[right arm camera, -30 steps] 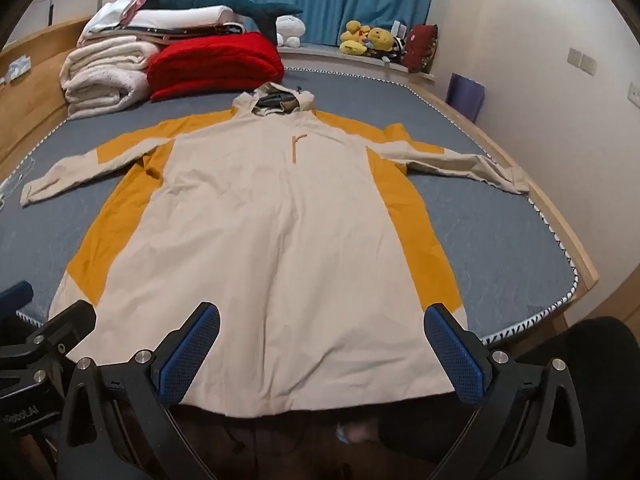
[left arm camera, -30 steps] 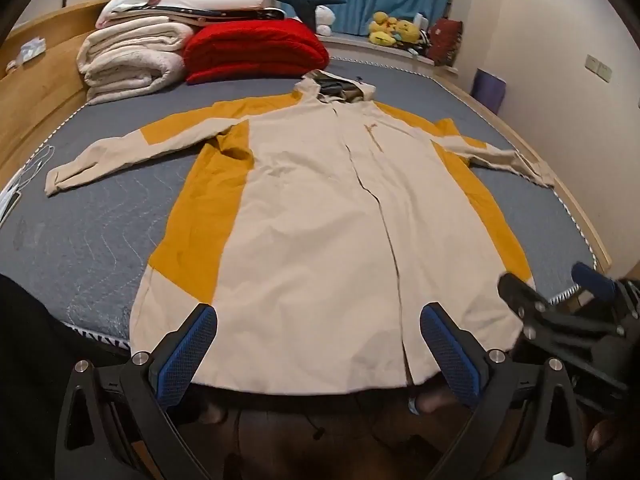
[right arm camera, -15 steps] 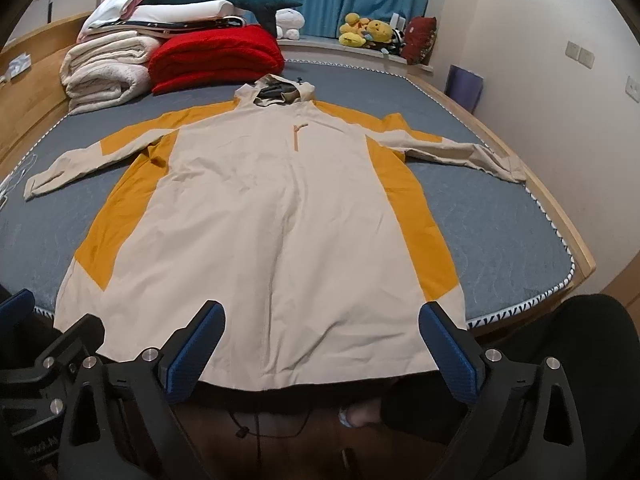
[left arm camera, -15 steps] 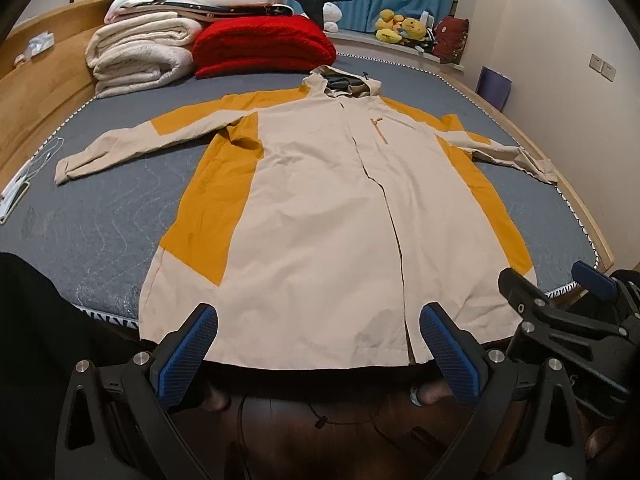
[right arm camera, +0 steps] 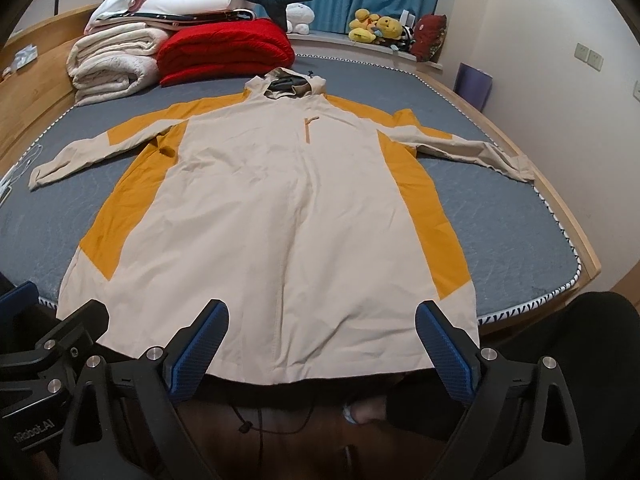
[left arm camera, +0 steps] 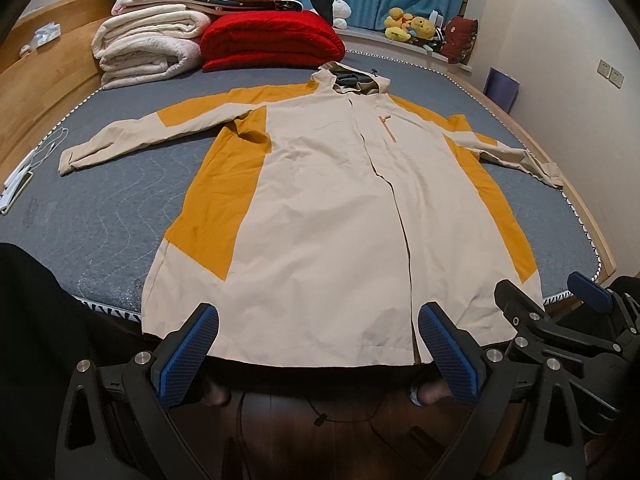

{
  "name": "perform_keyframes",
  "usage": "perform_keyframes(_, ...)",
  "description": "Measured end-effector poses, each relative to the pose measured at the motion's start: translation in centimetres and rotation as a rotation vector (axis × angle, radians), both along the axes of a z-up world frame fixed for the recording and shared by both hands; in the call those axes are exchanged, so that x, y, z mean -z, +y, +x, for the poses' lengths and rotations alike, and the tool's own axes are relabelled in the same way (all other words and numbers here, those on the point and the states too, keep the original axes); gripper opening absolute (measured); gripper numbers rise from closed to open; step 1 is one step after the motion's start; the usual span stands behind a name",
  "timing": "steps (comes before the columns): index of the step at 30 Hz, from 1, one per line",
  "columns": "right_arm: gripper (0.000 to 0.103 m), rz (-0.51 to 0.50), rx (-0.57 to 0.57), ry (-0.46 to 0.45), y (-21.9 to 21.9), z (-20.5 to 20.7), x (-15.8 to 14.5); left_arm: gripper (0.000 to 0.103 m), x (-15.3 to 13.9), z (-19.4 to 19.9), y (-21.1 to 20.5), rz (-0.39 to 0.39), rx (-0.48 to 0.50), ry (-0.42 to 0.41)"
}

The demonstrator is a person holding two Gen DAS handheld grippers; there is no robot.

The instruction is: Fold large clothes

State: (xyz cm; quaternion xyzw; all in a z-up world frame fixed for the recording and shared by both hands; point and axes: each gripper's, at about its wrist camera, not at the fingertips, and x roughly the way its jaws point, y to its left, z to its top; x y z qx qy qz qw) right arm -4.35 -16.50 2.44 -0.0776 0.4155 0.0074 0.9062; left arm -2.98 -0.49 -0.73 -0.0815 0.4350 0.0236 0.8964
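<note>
The jacket (left arm camera: 332, 216) is matt, lightly creased cloth on a quilted grey mattress (left arm camera: 100, 216). The bed frame (left arm camera: 36, 92) is smooth wood. Ribbed blue rubbery pads (left arm camera: 186, 354) face matt black fingers (left arm camera: 556, 412).

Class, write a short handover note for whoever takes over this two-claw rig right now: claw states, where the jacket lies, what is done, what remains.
Left claw: open, empty, hovering off the bed's near edge by the hem.
Right claw: open, empty, same height, beside it.
Jacket: spread flat, front up, on the bed, hood toward the far end, both sleeves out sideways, hem hanging slightly over the near edge.
Done: jacket laid out. No fold made.
Left: all folding, probably sleeves in first, then the body.
</note>
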Motion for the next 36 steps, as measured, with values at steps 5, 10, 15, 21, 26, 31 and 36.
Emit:
perform_keyframes(5, 0.094, 0.001, -0.001, 0.001, 0.00, -0.02, 0.07, 0.099, 0.06, 0.05, 0.05, 0.000, 0.000, 0.000)
perform_keyframes(10, 0.094, 0.001, -0.001, 0.000, 0.21, 0.00, 0.19, 0.099, 0.05, 0.05, 0.11, -0.001, 0.001, 0.000)
perform_keyframes(15, 0.094, 0.001, -0.001, 0.001, 0.22, 0.08, 0.10, 0.099, 0.01, 0.07, 0.11, -0.001, 0.002, 0.001)
perform_keyframes(21, 0.094, 0.002, -0.001, 0.001, 0.21, 0.12, 0.07, 0.099, -0.01, 0.08, 0.13, -0.001, 0.001, 0.001)
perform_keyframes(26, 0.094, 0.002, -0.002, 0.001, 0.36, 0.19, 0.15, 0.099, 0.01, 0.08, 0.13, 0.000, 0.002, 0.000)
perform_keyframes(31, 0.094, 0.003, -0.001, 0.002, 0.35, 0.21, 0.12, 0.099, 0.03, 0.09, 0.14, 0.000, 0.002, 0.000)
perform_keyframes(36, 0.094, 0.003, -0.001, 0.001, 0.41, 0.25, 0.17, 0.099, 0.06, 0.09, 0.13, 0.000, 0.002, 0.001)
